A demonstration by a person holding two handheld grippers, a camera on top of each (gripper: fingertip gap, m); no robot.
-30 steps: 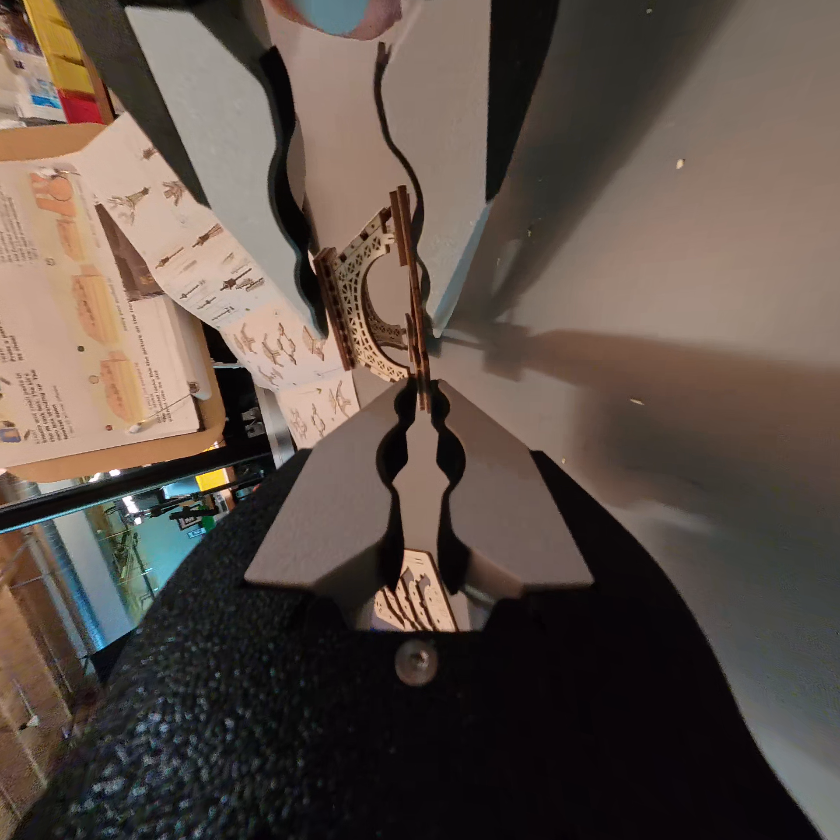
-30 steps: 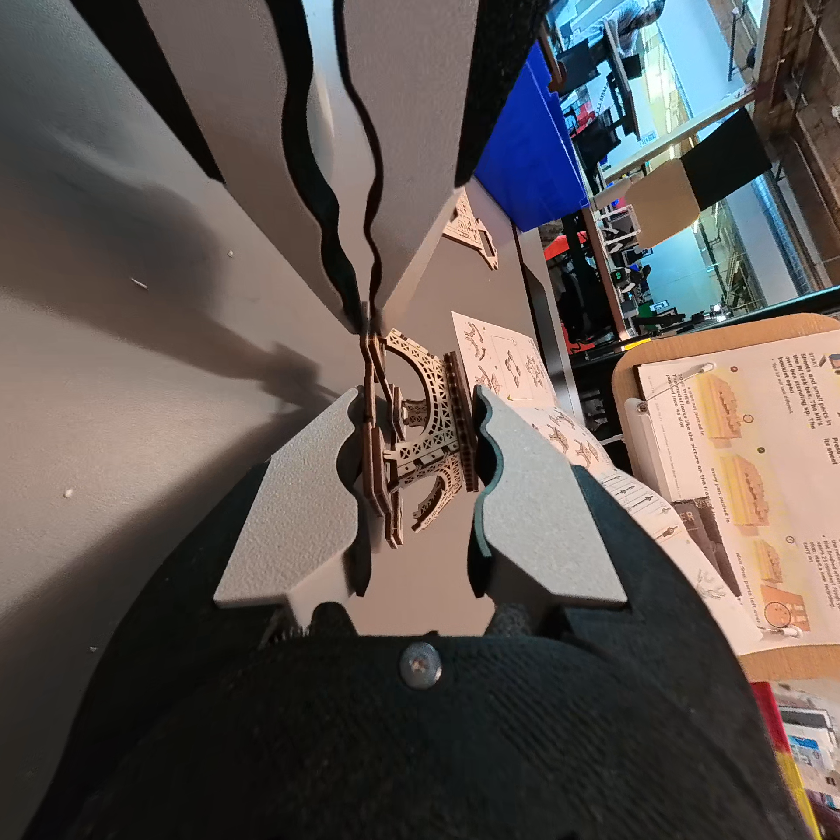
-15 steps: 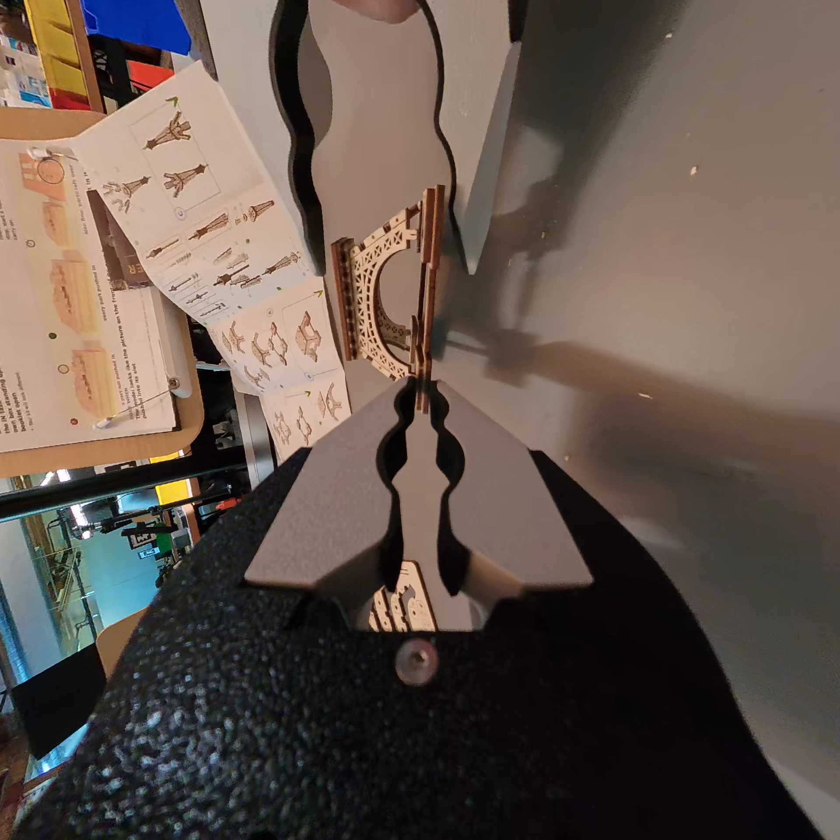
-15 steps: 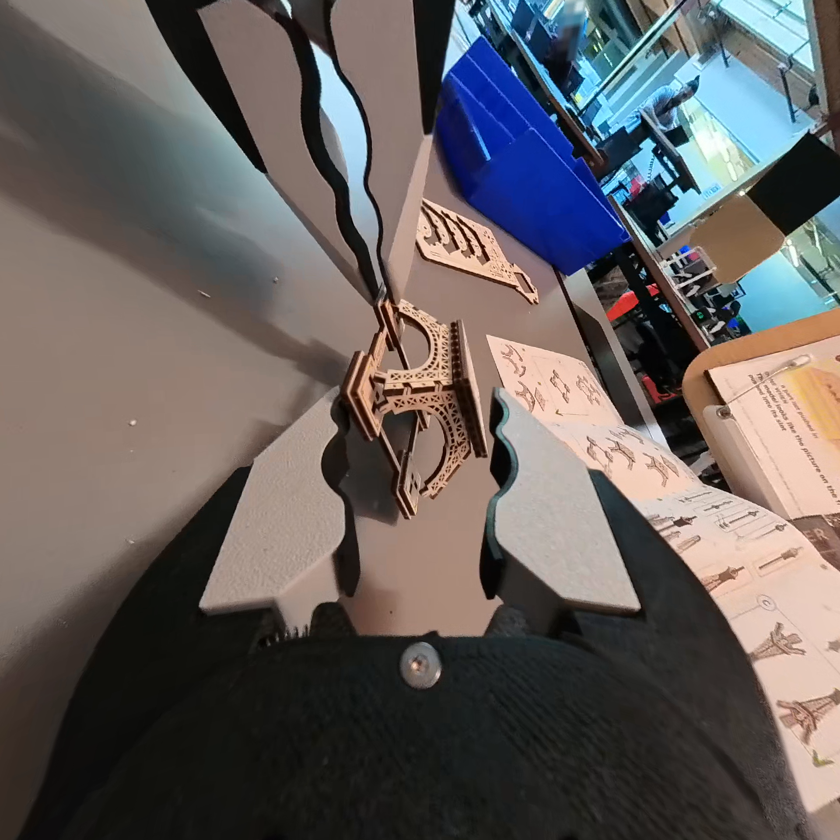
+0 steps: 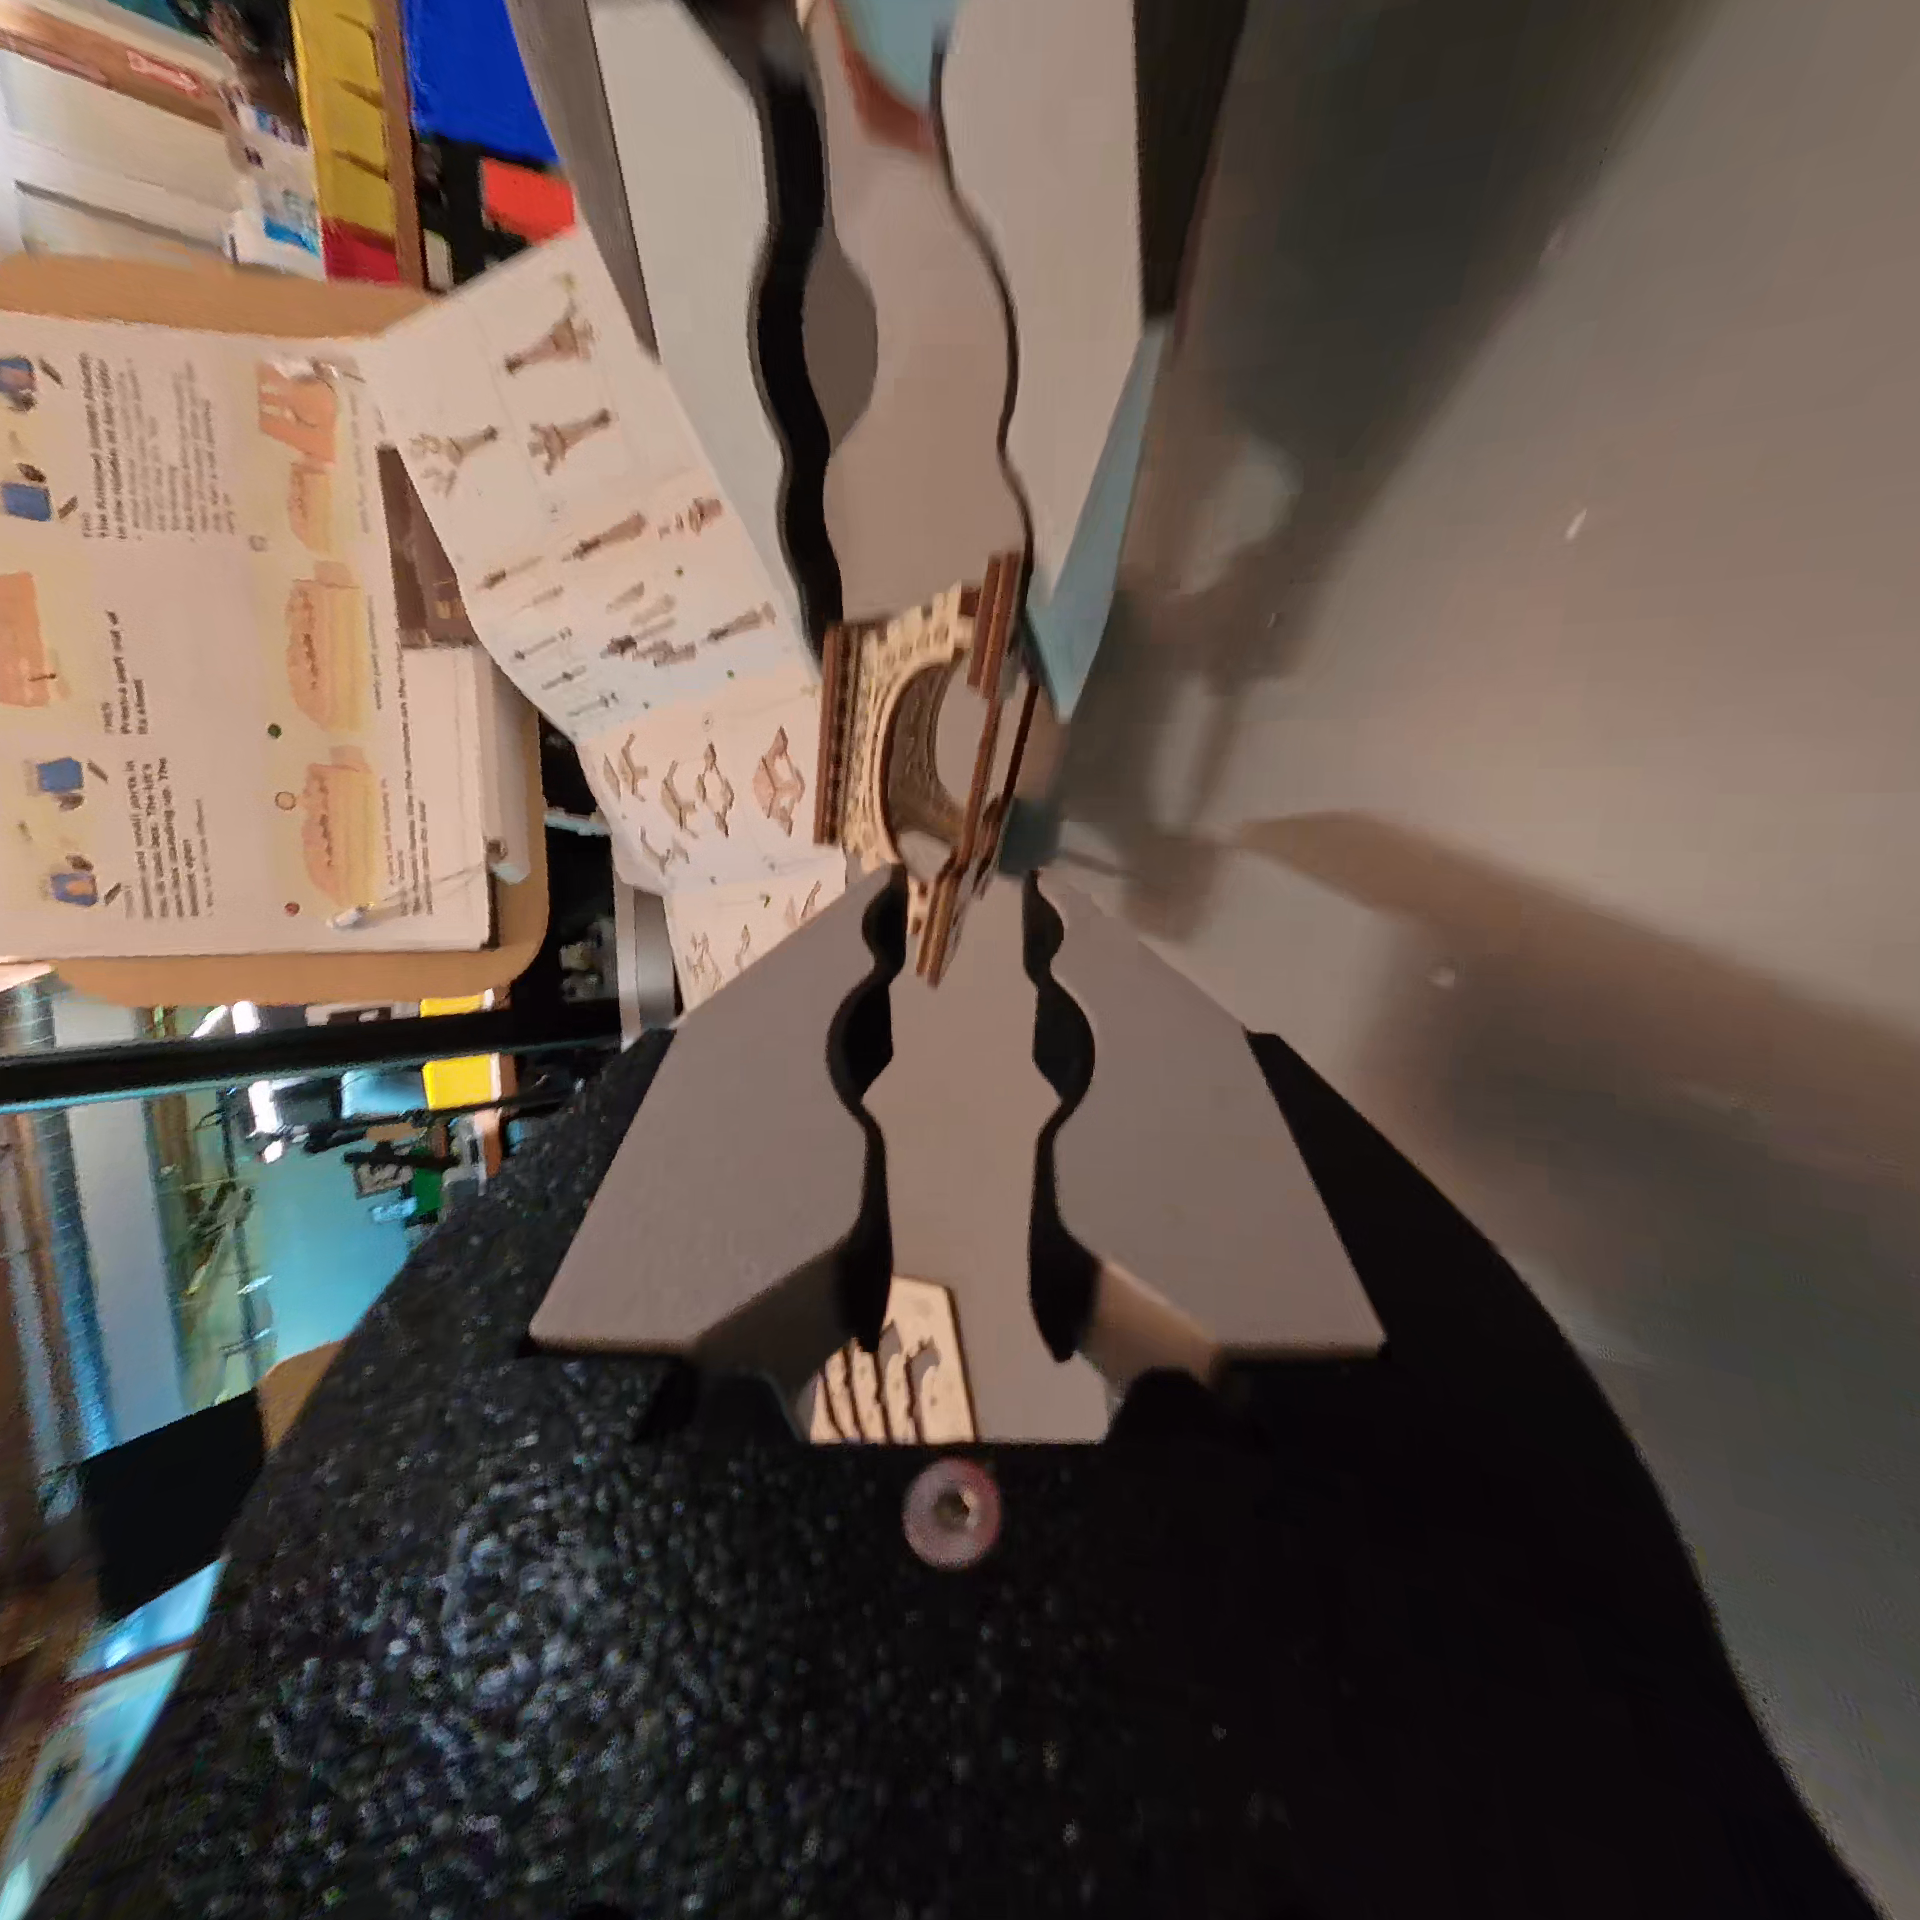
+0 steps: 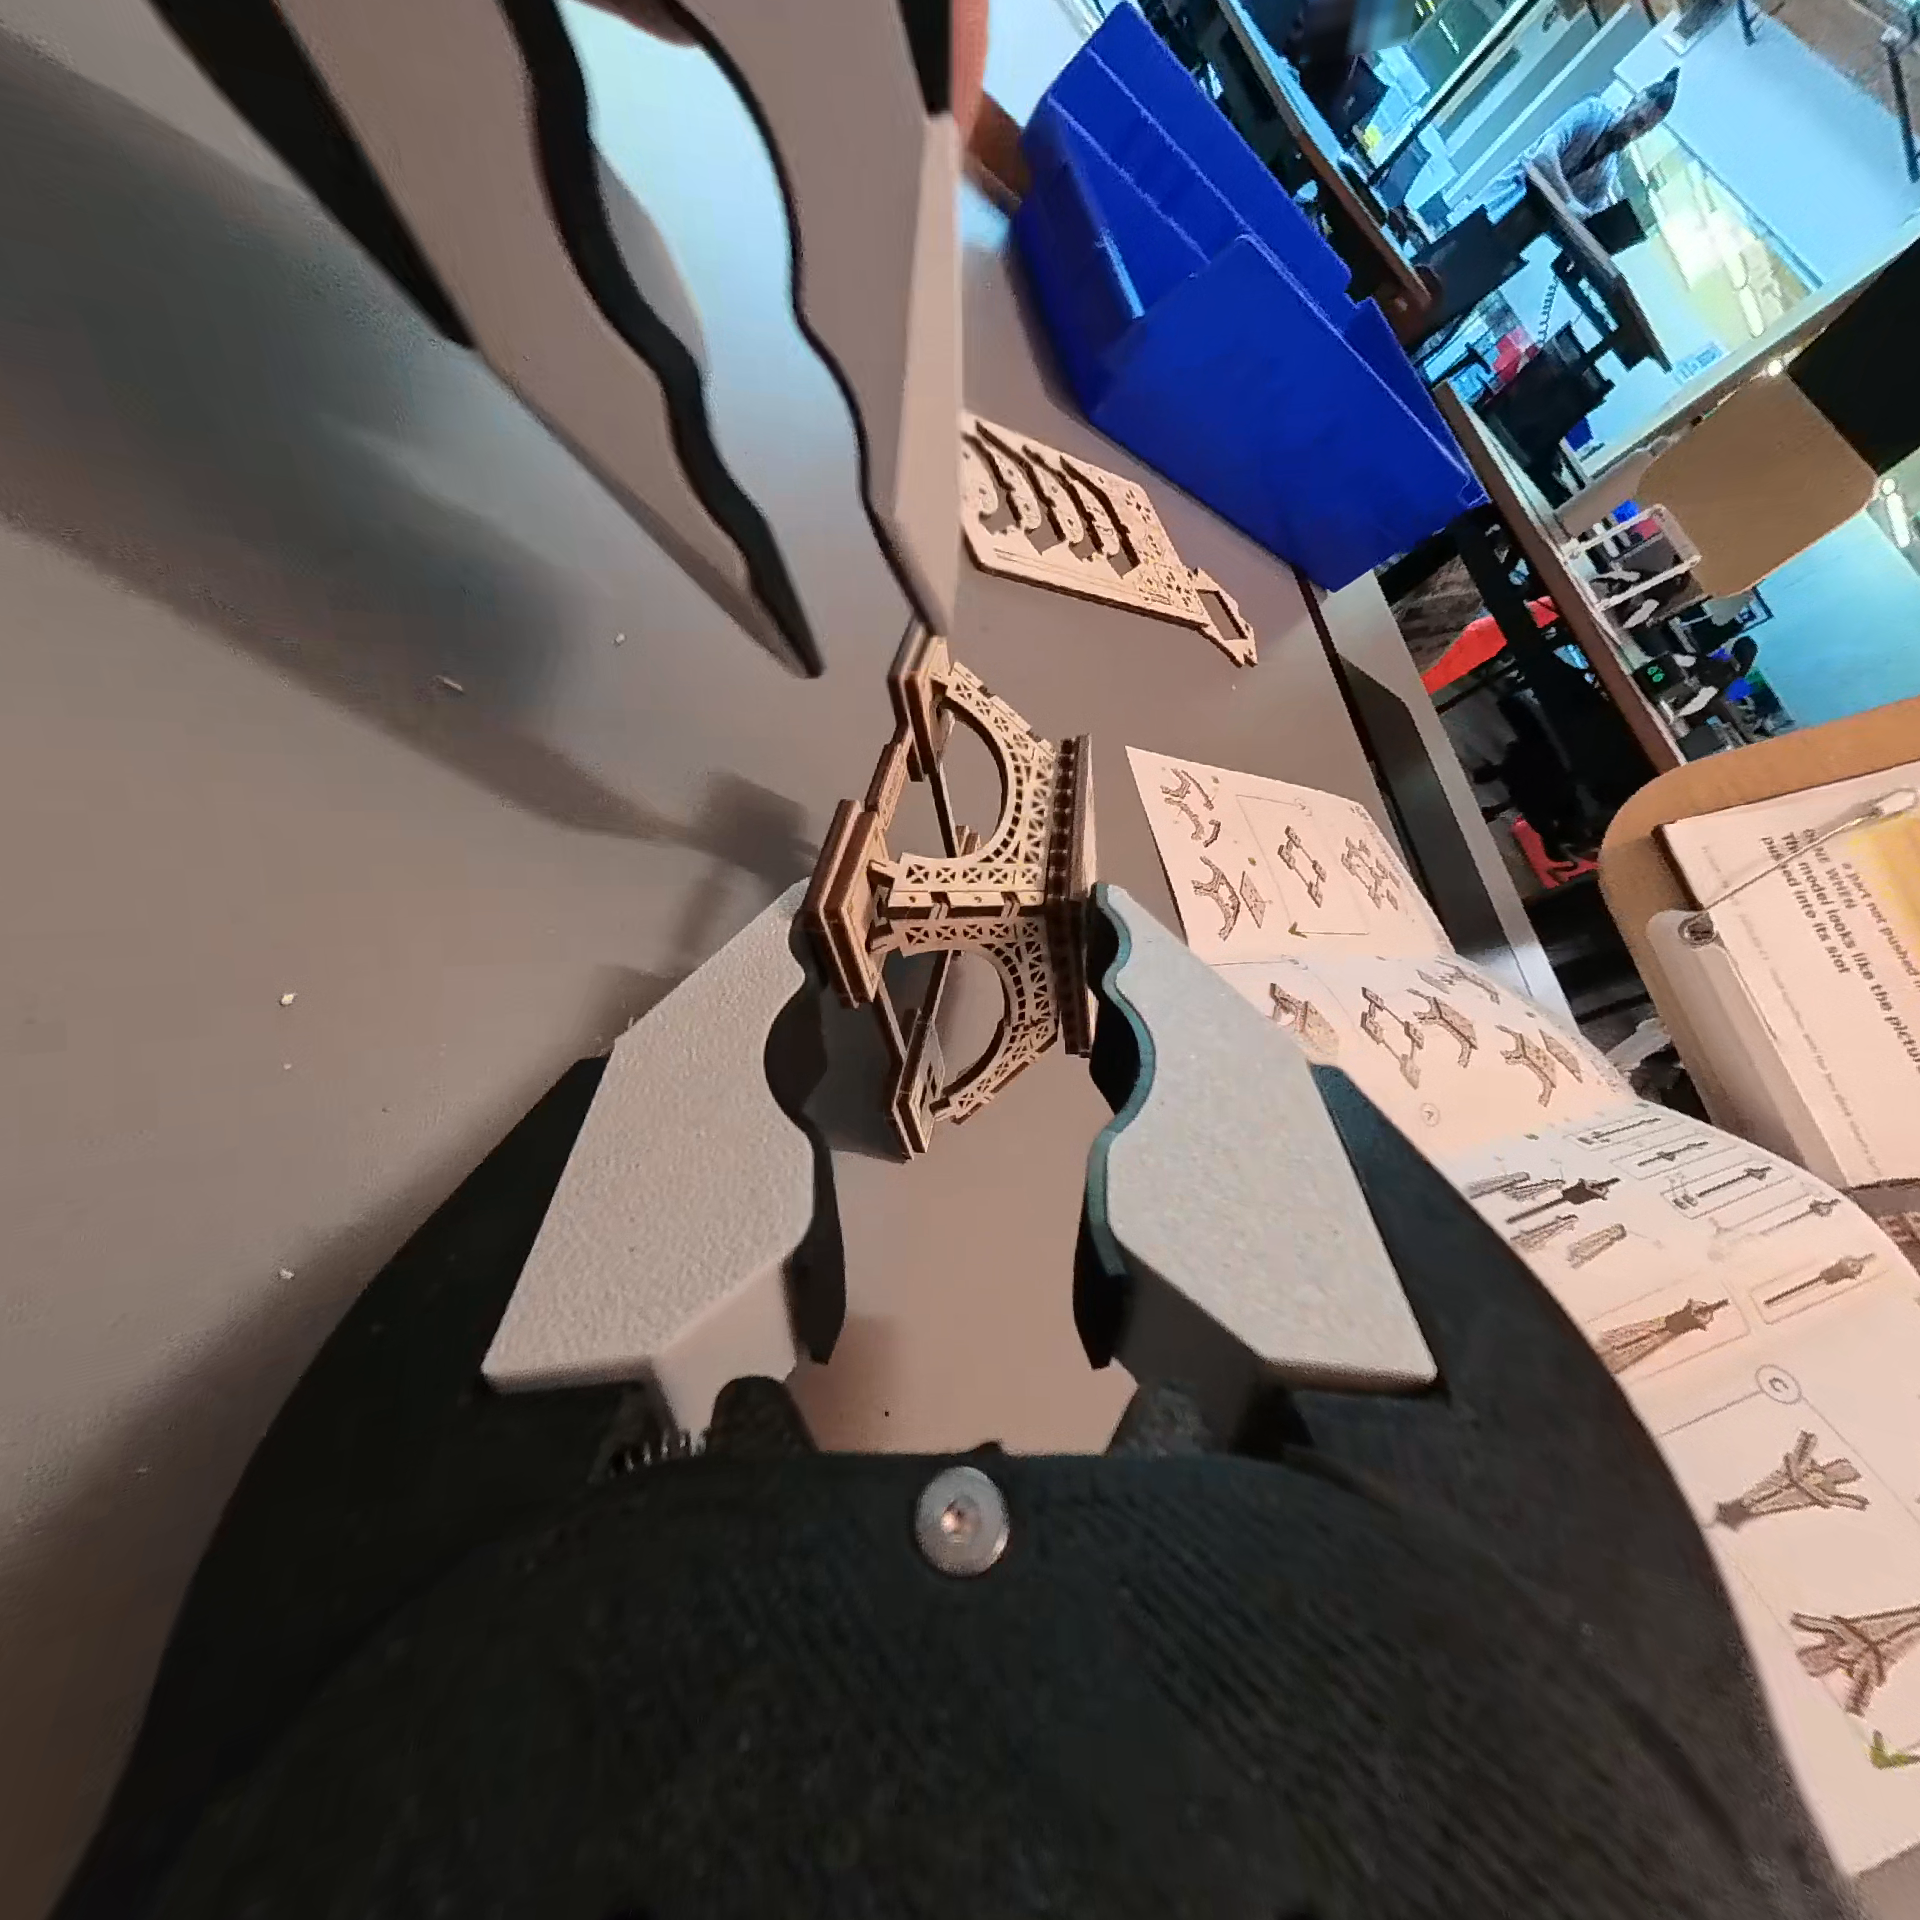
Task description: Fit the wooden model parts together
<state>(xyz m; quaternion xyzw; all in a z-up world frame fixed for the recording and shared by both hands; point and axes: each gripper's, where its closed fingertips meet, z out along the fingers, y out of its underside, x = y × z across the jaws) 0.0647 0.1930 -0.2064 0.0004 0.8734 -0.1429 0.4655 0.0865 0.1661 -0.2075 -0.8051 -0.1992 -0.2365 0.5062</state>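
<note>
Since the earlier frame the left gripper [image 5: 956, 914] has opened off the wooden tower base [image 6: 961, 925], which sits loose on the grey table [image 6: 312, 935] at 12 o'clock between the spread, empty right gripper [image 6: 951, 914] fingers; the right should close gently across the flat edges.

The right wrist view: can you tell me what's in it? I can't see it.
A small wooden tower base with arches sits between the right gripper's open grey fingers above a grey table. The left gripper reaches in from the top, with instruction sheets and a blue bin on the right.
</note>
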